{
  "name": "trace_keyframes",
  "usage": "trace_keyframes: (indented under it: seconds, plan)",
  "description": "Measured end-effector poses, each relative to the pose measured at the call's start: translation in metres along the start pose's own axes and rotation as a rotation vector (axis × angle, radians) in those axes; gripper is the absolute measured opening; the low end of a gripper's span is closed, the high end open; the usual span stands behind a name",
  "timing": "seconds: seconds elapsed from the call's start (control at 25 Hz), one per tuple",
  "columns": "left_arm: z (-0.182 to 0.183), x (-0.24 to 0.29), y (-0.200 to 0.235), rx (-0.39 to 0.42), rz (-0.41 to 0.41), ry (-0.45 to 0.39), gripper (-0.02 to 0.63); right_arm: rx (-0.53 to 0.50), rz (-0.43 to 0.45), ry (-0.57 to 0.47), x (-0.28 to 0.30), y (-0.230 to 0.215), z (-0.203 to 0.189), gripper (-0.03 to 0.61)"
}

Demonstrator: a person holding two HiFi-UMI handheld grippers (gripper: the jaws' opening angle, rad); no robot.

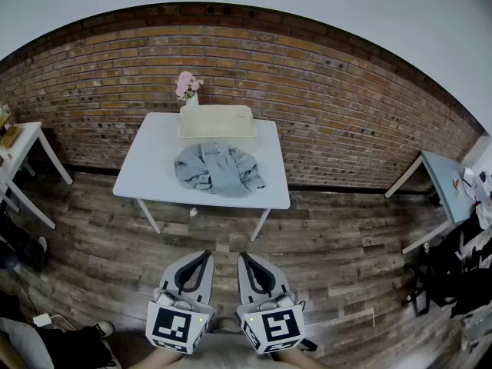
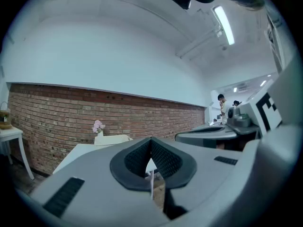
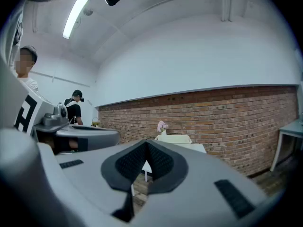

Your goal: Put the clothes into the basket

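- My left gripper [image 1: 201, 258] and right gripper [image 1: 247, 258] sit closest to me, side by side over the wooden floor, well short of the counter [image 1: 150, 167].
- Both grippers have their jaws pressed together with nothing between the pads. Through each narrow slit I see only the counter's leg and floor.
- The clothes [image 1: 219, 169] lie in 1 grey crumpled heap on the middle of the counter, toward its near edge.
- The basket [image 1: 217, 133] stands at the counter's far edge, just behind the heap, and looks empty from here.
- A small vase of pink flowers [image 1: 187, 85] stands behind the basket, at the counter's far left corner against the brick wall.
- As I judge it, nothing of the task is done: 0 garments are in the basket.
- What is left is everything: close the gap to the counter, open a gripper, take hold of the heap and carry it over the basket's rim. I cannot tell how many pieces the heap holds, so it may take more than 1 trip.
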State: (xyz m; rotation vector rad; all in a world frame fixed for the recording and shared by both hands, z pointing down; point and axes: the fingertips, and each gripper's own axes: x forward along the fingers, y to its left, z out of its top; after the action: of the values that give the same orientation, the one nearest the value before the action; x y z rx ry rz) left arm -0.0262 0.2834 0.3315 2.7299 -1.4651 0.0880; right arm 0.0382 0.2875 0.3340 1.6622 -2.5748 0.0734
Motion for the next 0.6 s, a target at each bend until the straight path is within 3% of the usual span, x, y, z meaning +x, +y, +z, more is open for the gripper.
trace_keyframes:
  seconds: [0.6]
  plan:
    - [-0.007,0.01,-0.018,0.001,0.003,-0.003,0.005,-0.007,-0.003,0.01,-0.012,-0.017,-0.011,0.003]
